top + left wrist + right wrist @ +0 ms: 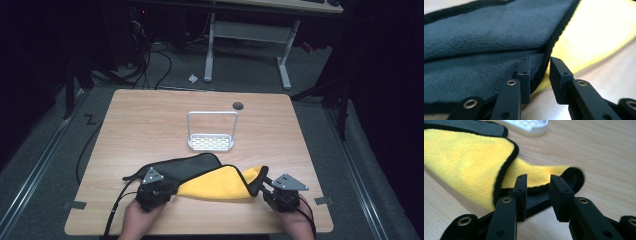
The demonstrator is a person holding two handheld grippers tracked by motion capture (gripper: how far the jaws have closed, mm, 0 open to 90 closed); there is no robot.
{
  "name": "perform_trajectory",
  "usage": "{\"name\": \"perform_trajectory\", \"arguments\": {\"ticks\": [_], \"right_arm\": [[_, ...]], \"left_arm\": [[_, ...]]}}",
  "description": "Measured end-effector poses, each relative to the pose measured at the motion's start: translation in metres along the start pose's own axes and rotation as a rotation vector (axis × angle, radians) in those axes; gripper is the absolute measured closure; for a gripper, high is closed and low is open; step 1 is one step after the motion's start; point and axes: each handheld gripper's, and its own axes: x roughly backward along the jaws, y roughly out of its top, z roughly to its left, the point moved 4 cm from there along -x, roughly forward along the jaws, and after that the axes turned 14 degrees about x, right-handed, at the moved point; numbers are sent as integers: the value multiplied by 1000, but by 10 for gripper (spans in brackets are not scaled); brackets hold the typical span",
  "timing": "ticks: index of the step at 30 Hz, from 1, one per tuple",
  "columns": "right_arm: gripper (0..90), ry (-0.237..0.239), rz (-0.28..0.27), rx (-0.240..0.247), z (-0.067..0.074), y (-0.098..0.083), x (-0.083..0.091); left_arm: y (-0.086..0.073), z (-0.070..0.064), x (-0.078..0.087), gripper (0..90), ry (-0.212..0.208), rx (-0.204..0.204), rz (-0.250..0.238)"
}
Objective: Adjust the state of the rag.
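I work soft cloth, dark grey one side, yellow other, lying at near edge of wooden desk. Left tongs spread, cloth's black hem between jaws, not pinched. Right tongs spread by cloth's corner. Folding step, I think. Next: squeeze both, lift.

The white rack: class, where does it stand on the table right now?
In the high view the white rack stands near the middle of the table, just beyond the yellow and grey cloth and close to the dark round hole.
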Motion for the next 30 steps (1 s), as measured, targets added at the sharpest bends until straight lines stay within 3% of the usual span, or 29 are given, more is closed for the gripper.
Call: {"name": "perform_trajectory", "arguments": {"ticks": [1, 2, 4, 5, 6, 7, 9, 12, 16, 20, 21, 23, 24, 25, 26, 27, 29, 30], "right_arm": [[690, 0, 0, 0, 0, 0, 0], [698, 12, 12, 2, 1, -1, -2], [739, 34, 56, 11, 2, -6, -12], [786, 58, 106, 10, 1, -11, -22], [786, 58, 106, 10, 1, -11, -22], [824, 83, 149, -2, -1, -16, -30], [844, 88, 148, -23, -6, -17, -34], [855, 72, 151, -9, -8, -15, -38], [863, 26, 135, -16, -22, -4, -63], [863, 8, 129, -6, -29, 2, -75], [838, 16, 132, -19, -33, 3, -77], [814, 8, 124, -23, -34, 2, -72], [814, 8, 124, -23, -34, 2, -72], [800, -6, 92, -31, -37, 2, -62], [800, -6, 92, -31, -37, 2, -62], [782, -6, 72, -36, -38, 2, -53], [775, -6, 66, -40, -38, 1, -50], [761, 0, 59, -47, -37, 2, -48]], "left_arm": [[0, 0, 0, 718, 0, 0, 0], [-5, -7, -1, 718, -26, 3, 10], [-10, -16, -2, 719, -37, -16, 26], [-15, -28, -4, 719, -52, -36, 46], [-15, -28, -4, 719, -52, -36, 46], [-18, -33, -5, 719, -60, -48, 55], [-23, -45, -8, 719, -80, -72, 71], [-28, -57, -11, 717, -110, -82, 92], [-30, -66, -14, 693, -136, -83, 119], [-27, -66, -9, 681, -138, -84, 114], [-25, -65, -6, 681, -137, -83, 100], [-15, -58, 6, 673, -128, -86, 26], [-15, -58, 6, 671, -128, -86, 26], [-5, -46, 17, 669, -91, -81, -46], [-5, -46, 17, 660, -91, -81, -46], [4, -35, 22, 645, -62, -55, -79], [11, -29, 23, 623, -39, -48, -96], [19, -22, 21, 623, -5, -44, -105]]}}
